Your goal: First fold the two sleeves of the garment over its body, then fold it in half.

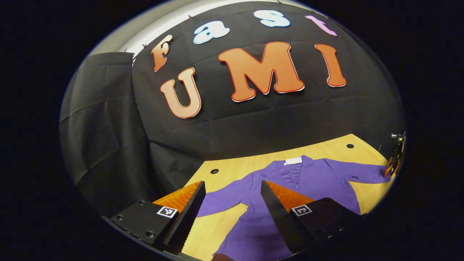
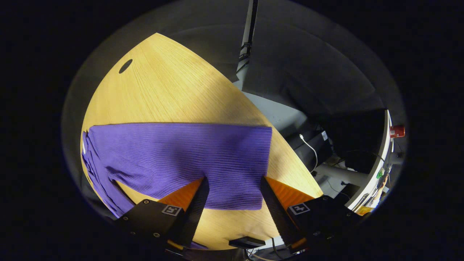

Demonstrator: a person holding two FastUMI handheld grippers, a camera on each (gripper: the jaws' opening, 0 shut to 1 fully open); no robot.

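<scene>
A purple garment (image 1: pixel 308 181) lies spread flat on the wooden table (image 1: pixel 235 168), its collar and white tag at the far side. One sleeve (image 1: pixel 224 197) stretches left, passing between the fingers of my left gripper (image 1: pixel 232 183), which hovers open just above it. The other sleeve runs right to my right gripper (image 1: pixel 395 161) at the table's edge. In the right gripper view that sleeve (image 2: pixel 181 156) lies flat, cuff edge to the right. There my right gripper (image 2: pixel 234 179) stands open over the sleeve's near edge, holding nothing.
The table has small round holes (image 1: pixel 214 171) (image 2: pixel 125 66) near its far edge. Black cloth walls stand behind it. Beyond the table's curved edge (image 2: pixel 290 152) sit a pole, cables and dark equipment (image 2: pixel 326 145) on the floor.
</scene>
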